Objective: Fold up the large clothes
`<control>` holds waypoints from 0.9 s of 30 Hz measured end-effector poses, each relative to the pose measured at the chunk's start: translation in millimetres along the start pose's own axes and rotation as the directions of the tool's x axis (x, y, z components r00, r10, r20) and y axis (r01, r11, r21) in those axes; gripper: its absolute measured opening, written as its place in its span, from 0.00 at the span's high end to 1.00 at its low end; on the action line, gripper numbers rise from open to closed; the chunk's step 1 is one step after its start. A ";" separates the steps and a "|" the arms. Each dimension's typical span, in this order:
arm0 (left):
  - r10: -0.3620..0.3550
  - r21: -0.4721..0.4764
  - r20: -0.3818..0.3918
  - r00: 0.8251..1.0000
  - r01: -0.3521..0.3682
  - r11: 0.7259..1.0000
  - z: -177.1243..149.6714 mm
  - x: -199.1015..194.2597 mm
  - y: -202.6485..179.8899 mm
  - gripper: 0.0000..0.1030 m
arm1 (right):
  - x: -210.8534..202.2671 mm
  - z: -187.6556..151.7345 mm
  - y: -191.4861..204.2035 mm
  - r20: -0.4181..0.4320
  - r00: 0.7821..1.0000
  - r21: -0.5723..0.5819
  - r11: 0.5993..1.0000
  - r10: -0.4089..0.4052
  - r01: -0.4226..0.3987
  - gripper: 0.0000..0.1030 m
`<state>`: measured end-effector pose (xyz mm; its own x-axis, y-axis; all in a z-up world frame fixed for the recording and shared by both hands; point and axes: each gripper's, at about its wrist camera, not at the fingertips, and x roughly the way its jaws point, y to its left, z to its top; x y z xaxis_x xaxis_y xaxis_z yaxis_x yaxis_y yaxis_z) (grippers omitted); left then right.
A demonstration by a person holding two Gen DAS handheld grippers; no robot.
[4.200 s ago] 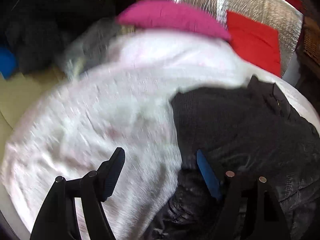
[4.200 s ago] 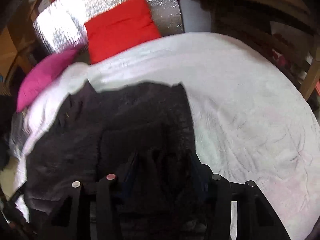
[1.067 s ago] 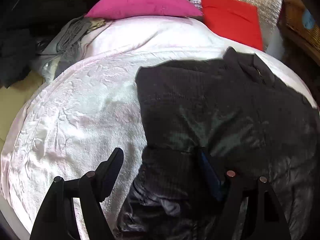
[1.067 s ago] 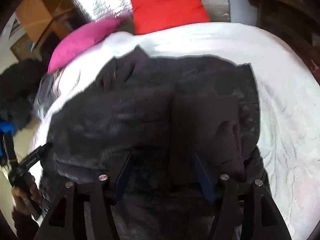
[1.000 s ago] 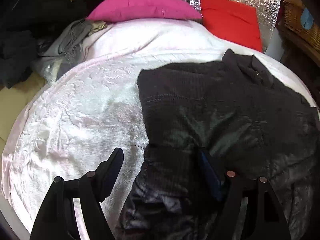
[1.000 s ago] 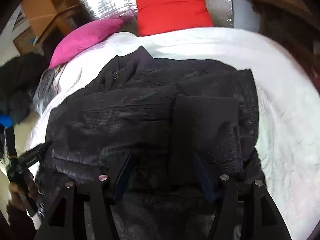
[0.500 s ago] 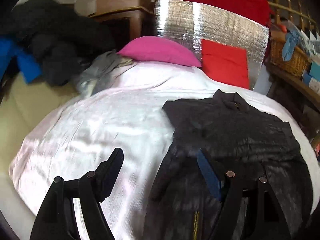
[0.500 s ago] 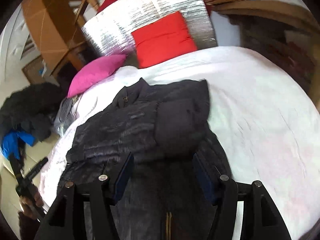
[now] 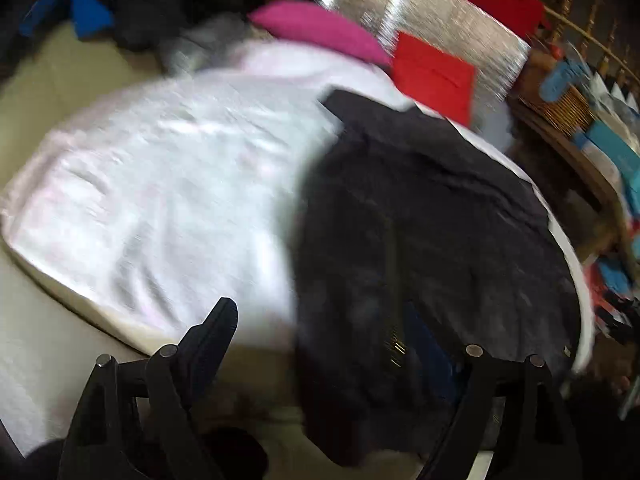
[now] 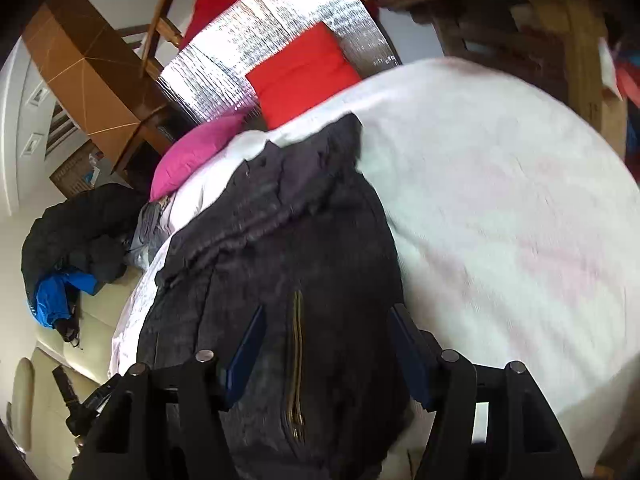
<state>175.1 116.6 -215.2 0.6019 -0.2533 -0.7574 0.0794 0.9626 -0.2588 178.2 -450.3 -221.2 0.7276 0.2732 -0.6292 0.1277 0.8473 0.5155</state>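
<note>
A black quilted jacket (image 9: 432, 216) lies on the white bed cover (image 9: 160, 184), sleeves folded in, its brass zipper (image 10: 297, 344) running toward me and its hem hanging over the near edge. My left gripper (image 9: 320, 344) is open over the bed's near edge, its right finger over the jacket hem. My right gripper (image 10: 326, 344) is open with the jacket (image 10: 288, 264) lying between its fingers below them. Neither holds anything. The left gripper also shows in the right wrist view (image 10: 84, 400) at far left.
A pink pillow (image 9: 320, 28), a red cushion (image 9: 432, 72) and a silver foil panel (image 9: 440, 16) stand at the bed's head. A heap of dark and blue clothes (image 10: 72, 248) lies left of the bed. Wooden furniture (image 10: 520, 32) and a wicker basket (image 9: 560, 104) line the right side.
Both grippers have pulled back toward the foot of the bed and risen. The jacket now looks smaller and farther. Both views are blurred by motion.
</note>
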 end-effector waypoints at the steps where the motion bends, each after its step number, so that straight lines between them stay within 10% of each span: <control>1: 0.011 0.023 -0.014 1.000 -0.010 1.000 -0.3 4.7 -5.3 0.17 | -0.4 -4.0 -0.2 -0.010 1.000 -0.001 1.000 0.002 -0.002 0.35; 10: -0.020 0.005 -0.098 0.995 0.020 1.000 -20.8 16.9 -7.1 0.35 | 13.0 -42.6 -14.4 -0.182 0.983 0.003 1.000 -0.025 0.026 0.31; 22: 0.010 -0.024 -0.233 0.973 -0.016 1.000 -33.6 53.2 -9.6 0.20 | 54.4 -72.3 -11.3 -0.321 0.935 -0.065 0.989 -0.147 0.133 0.30; 27: -0.024 -0.001 -0.219 0.975 0.024 1.000 -33.9 53.5 -16.7 0.40 | 49.1 -84.4 2.4 -0.275 0.947 -0.133 0.982 -0.168 0.136 0.30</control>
<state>179.0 83.8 -271.7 0.4107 -0.2909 -0.8641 0.0928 0.9561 -0.2778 157.3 -396.4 -299.9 0.4821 0.2412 -0.8423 0.1346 0.9295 0.3433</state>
